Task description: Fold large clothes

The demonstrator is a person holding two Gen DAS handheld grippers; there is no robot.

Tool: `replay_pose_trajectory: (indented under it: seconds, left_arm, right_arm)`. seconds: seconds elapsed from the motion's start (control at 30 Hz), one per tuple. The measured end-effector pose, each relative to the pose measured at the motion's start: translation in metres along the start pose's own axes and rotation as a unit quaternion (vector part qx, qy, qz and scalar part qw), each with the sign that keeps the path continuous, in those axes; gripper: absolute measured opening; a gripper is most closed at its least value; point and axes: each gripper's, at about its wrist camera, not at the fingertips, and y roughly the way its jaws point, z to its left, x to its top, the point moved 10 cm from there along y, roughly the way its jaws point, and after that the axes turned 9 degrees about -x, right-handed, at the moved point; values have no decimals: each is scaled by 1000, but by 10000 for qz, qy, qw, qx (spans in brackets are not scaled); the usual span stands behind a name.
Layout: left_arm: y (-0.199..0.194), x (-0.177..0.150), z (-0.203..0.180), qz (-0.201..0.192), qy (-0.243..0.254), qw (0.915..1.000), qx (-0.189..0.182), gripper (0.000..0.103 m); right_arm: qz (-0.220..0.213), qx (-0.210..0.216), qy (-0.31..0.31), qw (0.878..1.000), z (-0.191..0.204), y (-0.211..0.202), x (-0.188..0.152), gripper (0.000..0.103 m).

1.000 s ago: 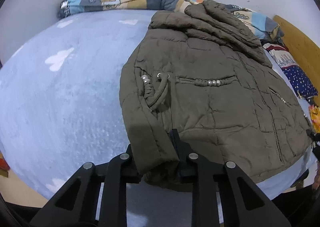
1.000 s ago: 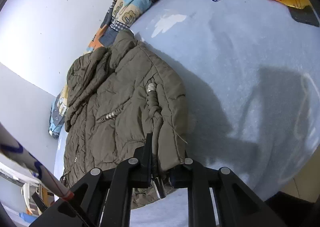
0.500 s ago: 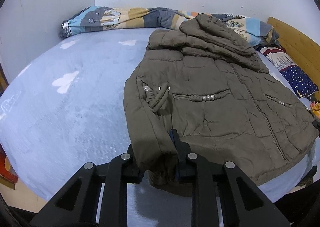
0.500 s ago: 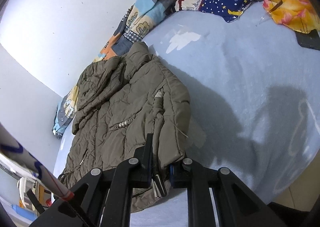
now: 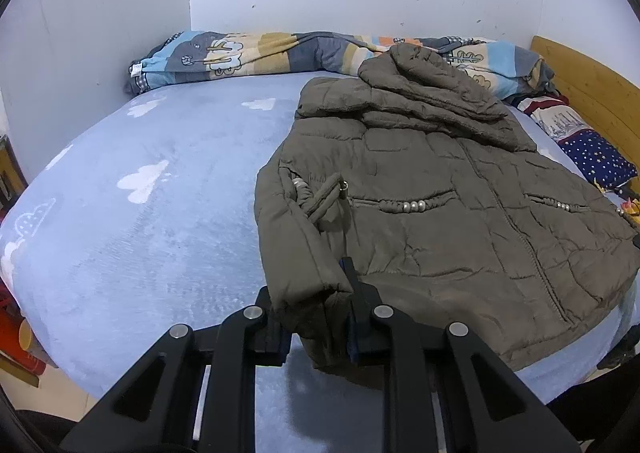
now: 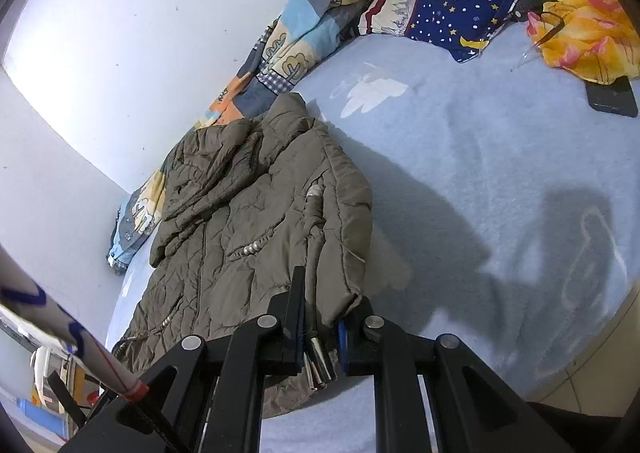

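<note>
I am finding no readable writing anywhere. My left gripper [image 5: 316, 317] is angling downward, pinching the near left hem corner of the olive jacket [image 5: 432, 213]. My right gripper [image 6: 320, 325] is tilting down, pinching the jacket's near right corner. The jacket is lying spread on the blue bed [image 5: 140, 213].

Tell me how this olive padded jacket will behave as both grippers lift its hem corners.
The jacket is quilted and creased, so it will probably sag between the left gripper and right gripper. Its puffy fill suggests lightness. The drawcord tips will likely swing.
</note>
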Motion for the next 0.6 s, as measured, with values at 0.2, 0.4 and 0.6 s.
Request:
replay_pose_trajectory:
  seconds: [0.2, 0.4, 0.6]
  left_arm:
    - [-4, 4, -1, -60, 7, 10000, -2, 19]
    - [-4, 7, 2, -89, -40, 9999, -31, 19]
    - [-5, 8, 1, -113, -49, 9999, -27, 19]
  right_arm:
    - [-6, 58, 12, 10000, 1, -6, 1, 12]
    - [14, 104, 23, 9999, 0, -8, 3, 12]
    - [15, 117, -4, 9999, 1, -8, 4, 12]
